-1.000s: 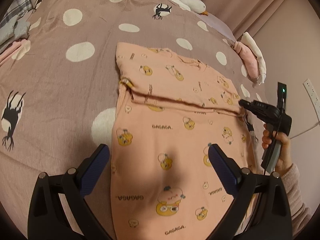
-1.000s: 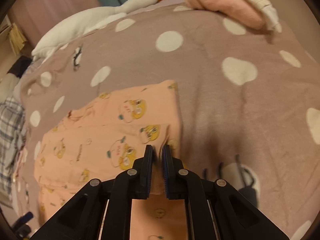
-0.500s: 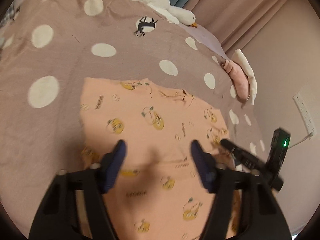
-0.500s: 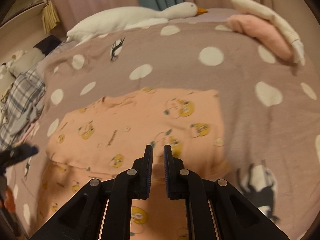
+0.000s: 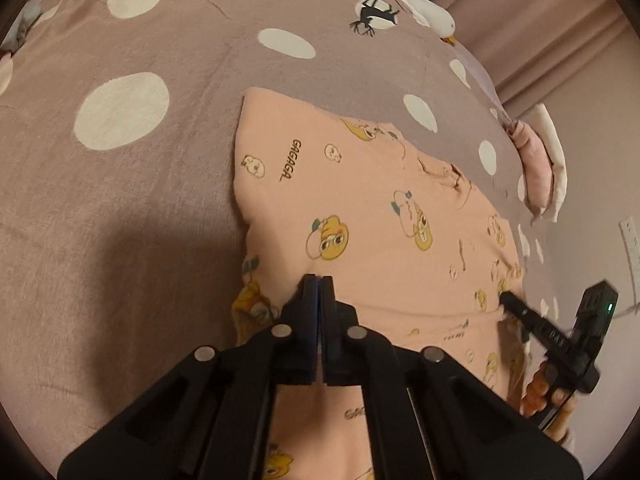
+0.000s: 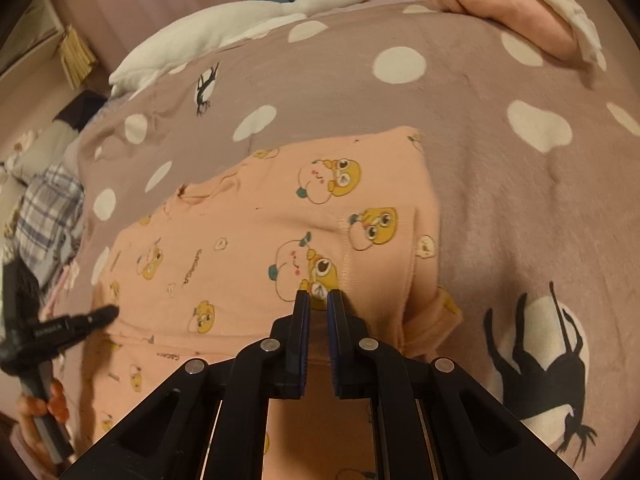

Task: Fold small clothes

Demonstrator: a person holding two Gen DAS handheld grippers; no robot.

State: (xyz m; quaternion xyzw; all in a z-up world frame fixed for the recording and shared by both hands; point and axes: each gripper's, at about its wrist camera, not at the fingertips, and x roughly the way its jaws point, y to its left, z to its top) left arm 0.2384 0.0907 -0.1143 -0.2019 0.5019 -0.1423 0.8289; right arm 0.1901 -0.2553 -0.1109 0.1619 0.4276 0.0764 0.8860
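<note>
A small peach garment (image 5: 372,216) printed with yellow cartoon ducks lies flat on a mauve polka-dot bedspread (image 5: 120,184), its sleeves folded in across the body. My left gripper (image 5: 318,280) is shut on the garment at the folded edge near its left side. My right gripper (image 6: 319,296) is shut on the garment (image 6: 256,224) at the same fold near its right side. Each gripper shows in the other's view: the right one (image 5: 510,300), the left one (image 6: 106,314).
A white goose plush (image 6: 240,20) lies at the far edge of the bed. A pink and white folded pile (image 6: 520,4) sits at the far right. Plaid clothes (image 6: 44,216) lie at the left. A wall with a socket (image 5: 632,240) is on the right.
My left gripper moved forward over the garment and closed on its folded edge; it was wide open before. My right gripper stayed shut on the garment.
</note>
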